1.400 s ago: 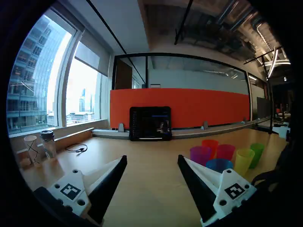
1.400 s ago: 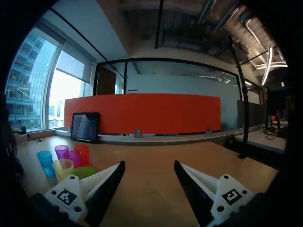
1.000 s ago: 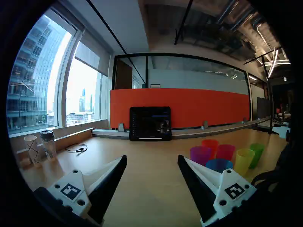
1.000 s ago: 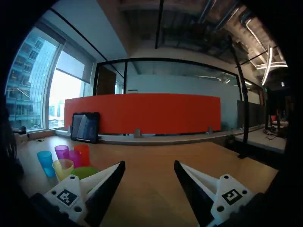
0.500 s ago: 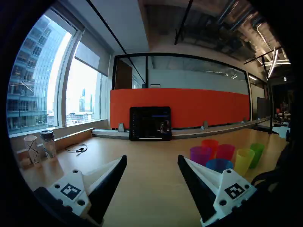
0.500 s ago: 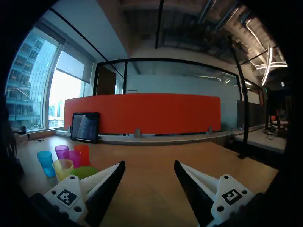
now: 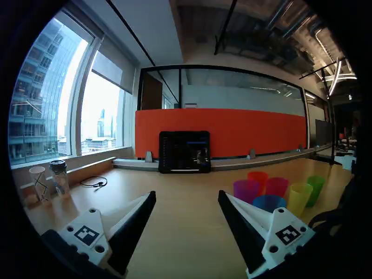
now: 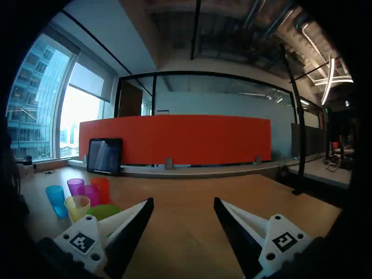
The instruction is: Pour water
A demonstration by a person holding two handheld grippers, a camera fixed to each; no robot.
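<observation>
Several coloured plastic cups stand grouped on the wooden table (image 7: 186,218): purple (image 7: 245,190), red (image 7: 258,179), pink (image 7: 277,186), blue (image 7: 269,203), yellow (image 7: 300,196) and green (image 7: 316,188). They sit just right of my left gripper (image 7: 187,199), which is open and empty. In the right gripper view the same cups stand at lower left: blue (image 8: 56,199), purple (image 8: 75,185), red (image 8: 101,188), pink (image 8: 91,194), yellow (image 8: 77,207), green (image 8: 103,212). My right gripper (image 8: 183,202) is open and empty, with the green cup beside its left finger.
A dark tablet (image 7: 184,151) leans against the orange partition (image 7: 223,132) at the back of the table. A paper cup (image 7: 38,182) and a lidded cup (image 7: 59,176) stand on the window ledge at left, near a black cable (image 7: 95,182). Another desk (image 8: 325,172) lies at far right.
</observation>
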